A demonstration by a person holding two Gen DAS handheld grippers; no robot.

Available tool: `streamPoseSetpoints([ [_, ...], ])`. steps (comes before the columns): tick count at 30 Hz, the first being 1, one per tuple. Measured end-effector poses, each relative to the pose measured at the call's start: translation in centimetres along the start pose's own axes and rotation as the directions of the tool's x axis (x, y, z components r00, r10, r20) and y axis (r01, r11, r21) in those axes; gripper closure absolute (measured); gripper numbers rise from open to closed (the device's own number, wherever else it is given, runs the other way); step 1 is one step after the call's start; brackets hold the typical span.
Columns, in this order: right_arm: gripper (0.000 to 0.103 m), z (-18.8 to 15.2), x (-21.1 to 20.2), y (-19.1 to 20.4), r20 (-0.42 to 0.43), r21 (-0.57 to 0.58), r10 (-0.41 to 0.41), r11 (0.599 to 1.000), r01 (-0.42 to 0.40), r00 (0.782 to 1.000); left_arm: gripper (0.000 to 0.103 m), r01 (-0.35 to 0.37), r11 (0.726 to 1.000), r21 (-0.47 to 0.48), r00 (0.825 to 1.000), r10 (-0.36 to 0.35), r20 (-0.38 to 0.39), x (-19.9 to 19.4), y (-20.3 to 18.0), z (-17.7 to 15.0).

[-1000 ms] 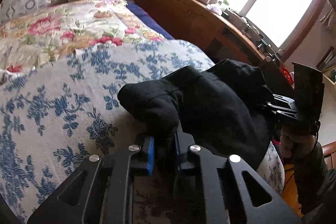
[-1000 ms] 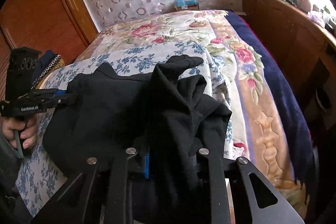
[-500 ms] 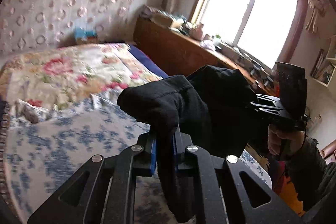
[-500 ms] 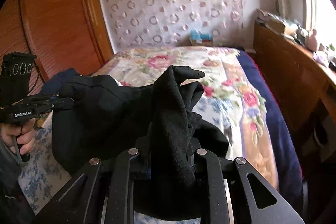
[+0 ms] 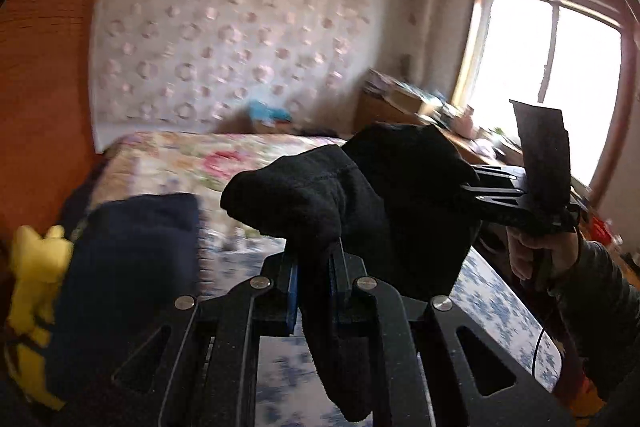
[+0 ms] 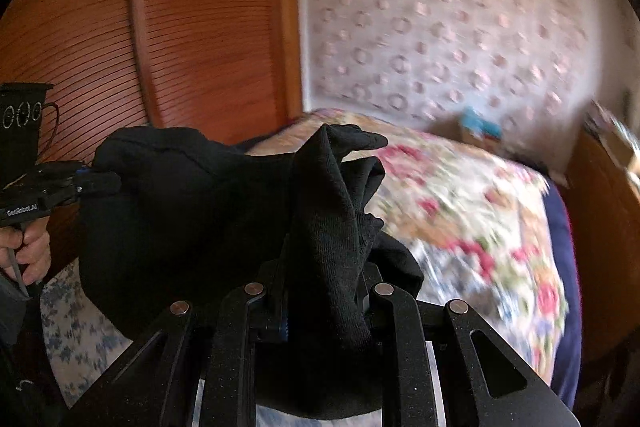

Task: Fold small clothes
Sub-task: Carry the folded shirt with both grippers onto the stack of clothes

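Note:
A small black garment (image 5: 400,203) hangs in the air above the bed, stretched between both grippers. My left gripper (image 5: 314,259) is shut on one bunched edge of it. My right gripper (image 6: 324,275) is shut on the other edge, and the cloth (image 6: 192,211) sags between them. In the left wrist view the right gripper (image 5: 472,187) shows at the right, clamped on the cloth. In the right wrist view the left gripper (image 6: 96,181) shows at the left, also clamped on it.
The bed below has a blue-flowered cover (image 5: 500,303) and a pink-flowered quilt (image 6: 472,211). A dark blue folded pile (image 5: 128,267) and a yellow toy (image 5: 32,283) lie at the left. A wooden wardrobe (image 6: 192,27) stands left, a wooden cabinet (image 6: 600,227) and a window (image 5: 560,83) right.
Both grippers have lifted the black garment up off the bed, and both views now tilt up toward the wall. The grips have not changed.

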State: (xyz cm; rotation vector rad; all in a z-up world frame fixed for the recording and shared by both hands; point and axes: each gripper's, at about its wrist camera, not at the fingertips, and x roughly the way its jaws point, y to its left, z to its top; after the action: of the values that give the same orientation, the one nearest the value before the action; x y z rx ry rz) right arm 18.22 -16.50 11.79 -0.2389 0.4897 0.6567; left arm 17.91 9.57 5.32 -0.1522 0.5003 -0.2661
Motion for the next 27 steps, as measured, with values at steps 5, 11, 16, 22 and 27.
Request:
streamPoseSetpoints([
  [5, 0.083, 5.5, 5.1, 2.5, 0.008, -0.128, 0.070, 0.989, -0.069, 0.997, 0.091, -0.129, 0.990, -0.048, 0.988, 0.133, 0.078, -3.2, 4.0, -0.1],
  [11, 0.083, 11.3, 12.6, 5.0, -0.019, -0.263, 0.186, 0.947, -0.184, 0.982, 0.091, -0.260, 0.957, -0.129, 0.960, 0.271, 0.072, -5.6, 8.1, -3.8],
  [16, 0.083, 12.9, 19.1, 8.7, -0.076, -0.383, 0.261, 0.884, -0.270, 0.962, 0.091, -0.325, 0.924, -0.201, 0.944, 0.331, -0.006, -4.8, 11.5, -7.9],
  [22, 0.064, 12.9, 25.9, 9.4, -0.122, -0.361, 0.227, 0.897, -0.256, 0.966, 0.091, -0.374, 0.896, -0.238, 0.927, 0.365, -0.083, -3.2, 14.1, -10.3],
  [27, 0.051, 13.3, 27.2, 6.4, -0.067, -0.236, 0.151, 0.958, -0.163, 0.986, 0.091, -0.380, 0.896, -0.229, 0.925, 0.372, -0.078, -3.5, 14.5, -11.0],
])
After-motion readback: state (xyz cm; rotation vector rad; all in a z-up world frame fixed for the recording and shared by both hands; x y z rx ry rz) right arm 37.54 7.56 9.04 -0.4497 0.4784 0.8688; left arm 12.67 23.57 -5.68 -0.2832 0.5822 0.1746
